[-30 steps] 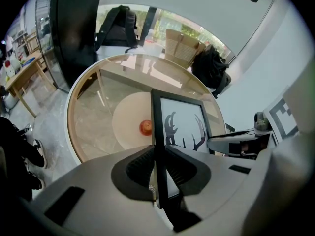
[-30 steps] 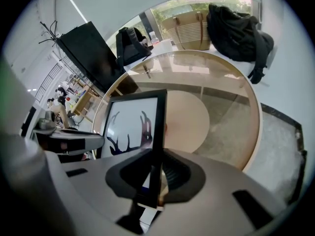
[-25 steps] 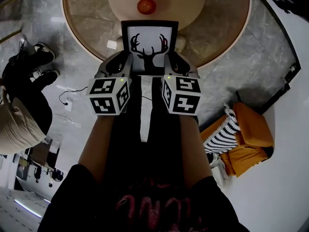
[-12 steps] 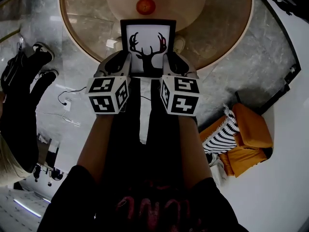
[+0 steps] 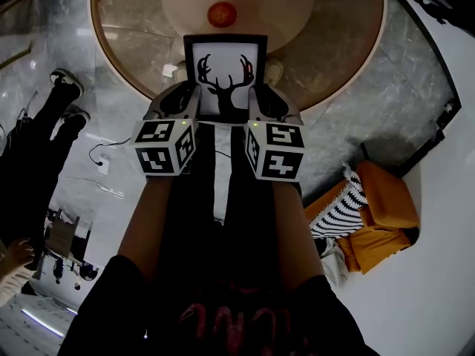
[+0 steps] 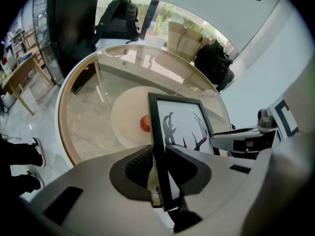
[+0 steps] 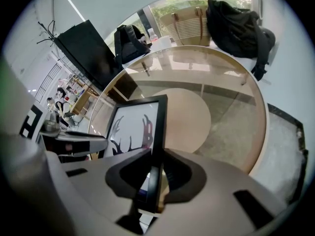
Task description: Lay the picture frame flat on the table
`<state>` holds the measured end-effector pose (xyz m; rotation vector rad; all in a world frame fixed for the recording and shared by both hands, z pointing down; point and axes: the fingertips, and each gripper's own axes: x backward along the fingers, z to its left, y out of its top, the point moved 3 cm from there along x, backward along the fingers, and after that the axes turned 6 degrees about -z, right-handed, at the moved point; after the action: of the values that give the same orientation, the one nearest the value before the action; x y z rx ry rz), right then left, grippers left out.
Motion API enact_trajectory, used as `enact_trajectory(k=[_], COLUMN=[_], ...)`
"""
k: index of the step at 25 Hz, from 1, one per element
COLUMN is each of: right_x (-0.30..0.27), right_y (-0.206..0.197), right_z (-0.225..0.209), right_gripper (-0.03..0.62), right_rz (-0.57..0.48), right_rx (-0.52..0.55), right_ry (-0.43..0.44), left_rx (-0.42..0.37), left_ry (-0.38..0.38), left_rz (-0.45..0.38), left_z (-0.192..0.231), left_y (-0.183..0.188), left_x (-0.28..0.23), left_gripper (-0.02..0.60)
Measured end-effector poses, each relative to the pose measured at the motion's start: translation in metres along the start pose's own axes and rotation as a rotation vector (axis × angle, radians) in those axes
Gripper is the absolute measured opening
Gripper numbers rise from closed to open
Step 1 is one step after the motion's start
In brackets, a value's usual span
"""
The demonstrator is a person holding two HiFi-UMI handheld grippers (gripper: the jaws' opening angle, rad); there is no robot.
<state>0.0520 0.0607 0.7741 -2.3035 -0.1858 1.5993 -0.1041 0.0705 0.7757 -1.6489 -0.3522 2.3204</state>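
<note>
Black-rimmed picture frame, antlered stag silhouette

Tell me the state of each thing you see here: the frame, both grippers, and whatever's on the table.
Picture frame: standing up, held by both side edges, not yet flat.
Left gripper: shut on the frame's left edge.
Right gripper: shut on the frame's right edge.
Red-orange ball: resting on the pale centre of the table, untouched.
</note>
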Motion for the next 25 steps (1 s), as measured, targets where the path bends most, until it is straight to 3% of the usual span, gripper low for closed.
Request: enact_trajectory(k=[7,12,25], right_x=[0.011,0.029,0.113], right_y=[0.01,0.025,0.091], right_z=[-0.003,-0.002,0.037], right_gripper=[0.081,0.074,0.026], right_rz=[-0.055,-0.106,-0.292], right_rx=[-0.001,0.029,0.111], right_ry=[-0.036,-0.05,-0.041], left_rx=[-0.02,-0.042,-0.131], left_ry=[-0.007,-0.007,-0.01], left_rz=[-0.024,-0.087,-0.251], left_z=[0.0,-0.004,-0.039], left_y=[0.006,0.023,0.083], left_x=[0.009,0.027,0.109], left_gripper=[0.087,0.084,0.014])
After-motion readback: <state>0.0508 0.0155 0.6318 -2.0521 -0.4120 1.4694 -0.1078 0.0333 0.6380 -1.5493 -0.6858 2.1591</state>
